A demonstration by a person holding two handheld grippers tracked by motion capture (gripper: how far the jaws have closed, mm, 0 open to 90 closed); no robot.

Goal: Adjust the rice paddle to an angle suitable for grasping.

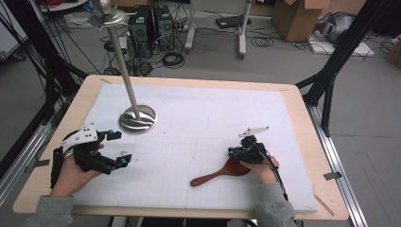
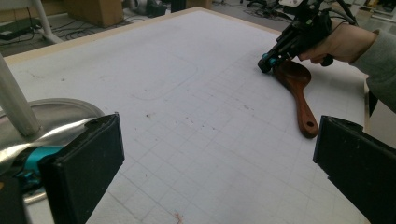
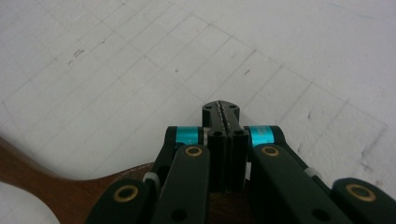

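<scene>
Working: we have the spoon as the thing in hand, and both tools sit low over the counter.
Spoon: it lies flat on the white mat at the near right, bowl toward the right hand, handle running out to the left and toward us; we judge that lie leaves the handle free for a second grip.
Right tool: its jaws are pressed together, nothing between the tips; in the right gripper view the tips point past the spoon's edge onto bare mat, so we read it as hovering over the bowl, not gripping it.
Left tool: its jaws stand wide apart, nothing between them; in the left gripper view the pads frame the mat with the spoon well off, which we take as a waiting pose.
Stand: a steel pole on a round base sits at the far left of the mat, near the left tool; we judge it is kept well apart from the spoon so the reach stays clear.
Next: we think the right tool must open before it can take the spoon.
Risk: a grip on the rounded bowl may slip; the handle looks the surer hold.
</scene>
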